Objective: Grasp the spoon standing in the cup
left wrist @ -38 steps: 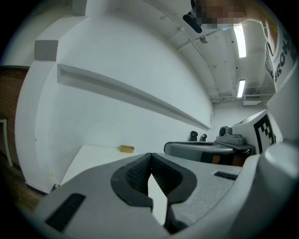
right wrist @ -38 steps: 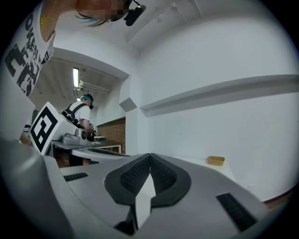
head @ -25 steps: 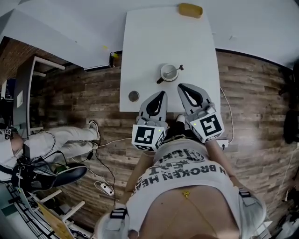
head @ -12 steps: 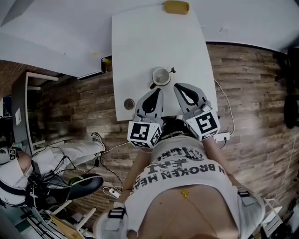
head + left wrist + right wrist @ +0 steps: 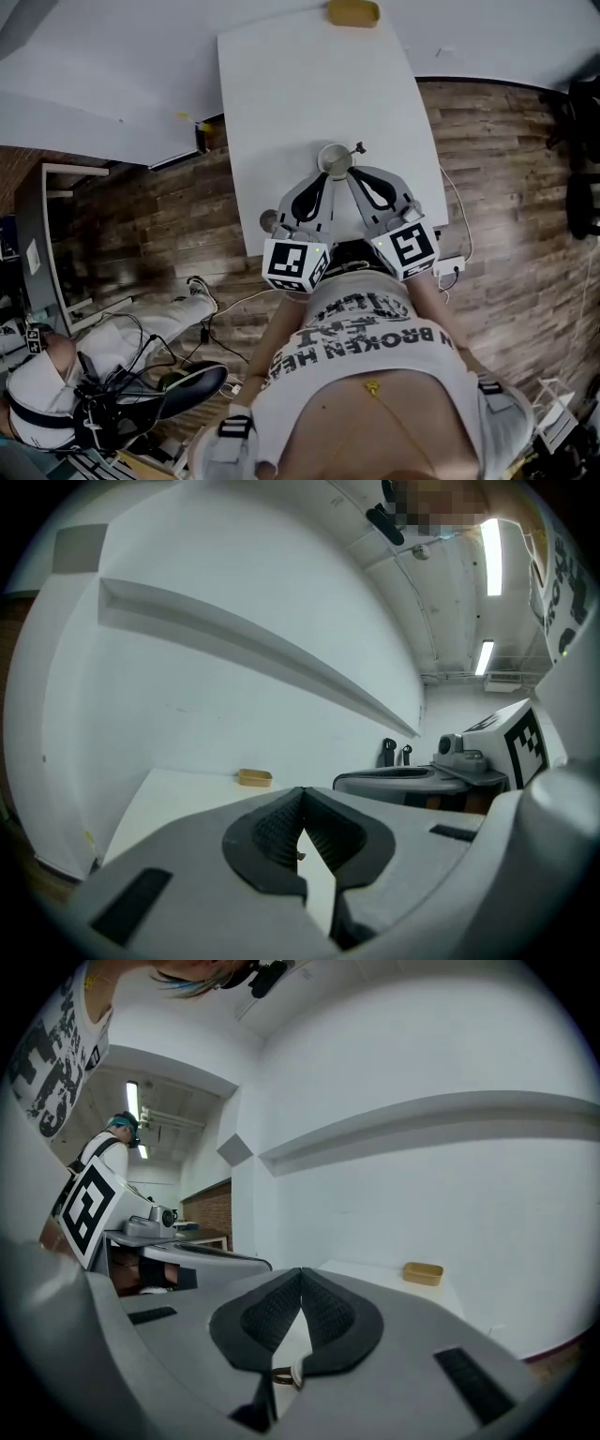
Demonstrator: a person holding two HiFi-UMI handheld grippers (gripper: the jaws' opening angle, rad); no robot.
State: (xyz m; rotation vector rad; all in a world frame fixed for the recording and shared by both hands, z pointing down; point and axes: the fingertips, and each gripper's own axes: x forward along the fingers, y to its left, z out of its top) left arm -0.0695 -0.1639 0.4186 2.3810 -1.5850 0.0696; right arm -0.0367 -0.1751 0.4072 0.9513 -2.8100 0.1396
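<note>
A white cup (image 5: 335, 159) stands on the white table (image 5: 309, 84), with a spoon (image 5: 357, 147) poking out over its right rim. My left gripper (image 5: 323, 178) is shut just below the cup, and my right gripper (image 5: 351, 174) is shut beside it at the cup's lower right. Neither holds anything. In the left gripper view the jaws (image 5: 302, 790) meet with nothing between them. In the right gripper view the shut gripper (image 5: 301, 1272) hides most of the cup; a bit of the cup's rim (image 5: 281, 1375) shows through the gap below.
A yellow dish (image 5: 353, 13) (image 5: 254, 778) (image 5: 423, 1273) lies at the table's far end by the wall. A small round dark thing (image 5: 269, 220) sits near the table's front left edge, beside the left gripper. A person (image 5: 56, 403) sits on the floor at lower left among cables.
Both grippers have moved forward over the table's front edge, and their tips have come up close to the cup. Both stayed shut.
</note>
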